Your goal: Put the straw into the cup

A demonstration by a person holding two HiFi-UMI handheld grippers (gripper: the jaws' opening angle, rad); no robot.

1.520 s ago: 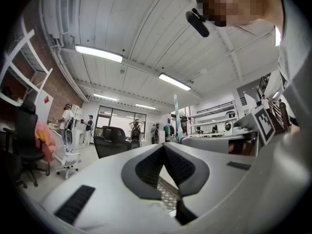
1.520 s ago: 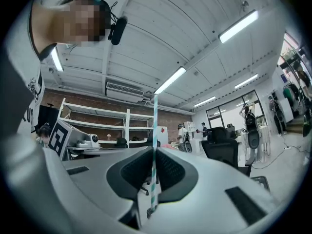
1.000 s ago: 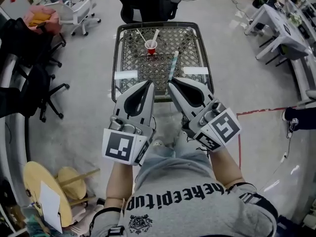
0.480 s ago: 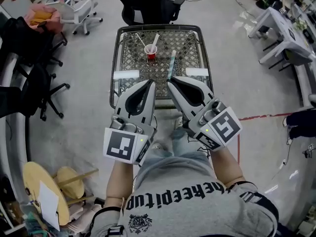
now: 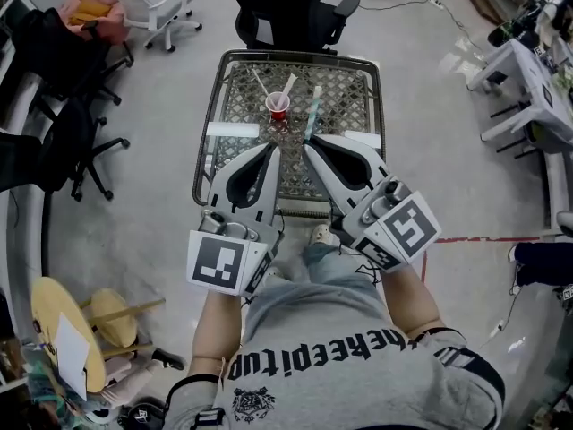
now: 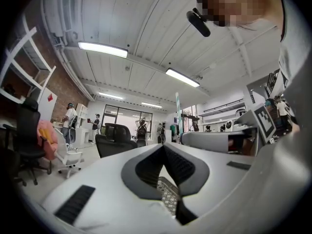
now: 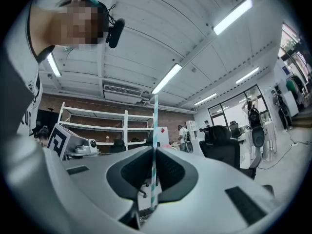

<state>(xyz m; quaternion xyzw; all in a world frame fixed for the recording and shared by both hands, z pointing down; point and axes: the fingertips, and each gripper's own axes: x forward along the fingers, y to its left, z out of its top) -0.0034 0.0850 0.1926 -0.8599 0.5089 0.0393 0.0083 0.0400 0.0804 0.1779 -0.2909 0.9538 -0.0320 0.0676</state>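
The left tongs (image 5: 270,150) are hovering on the near side of the cup, a little to its left, above the near half of the counter (image 5: 211,115). Their jaws are pressing together at the tips and gripping nothing, with only the counter's lattice showing through the gap behind the tips. The cup (image 5: 278,107), red, is standing upright toward the counter's far side. Two white straws (image 5: 260,83) are leaning out of the cup, one to each side. Just right of the cup, the straw (image 5: 312,113), striped teal and white, is sticking up out of the right tongs. Its free end is reaching alongside the cup's right side, outside the cup. The right tongs (image 5: 307,148) are hovering nearer than the cup and slightly to its right. Their jaws are clamping the straw's lower part, with a short end poking out behind the tips. Beyond the cup, a black office chair (image 5: 288,7) is standing at the counter's far edge.
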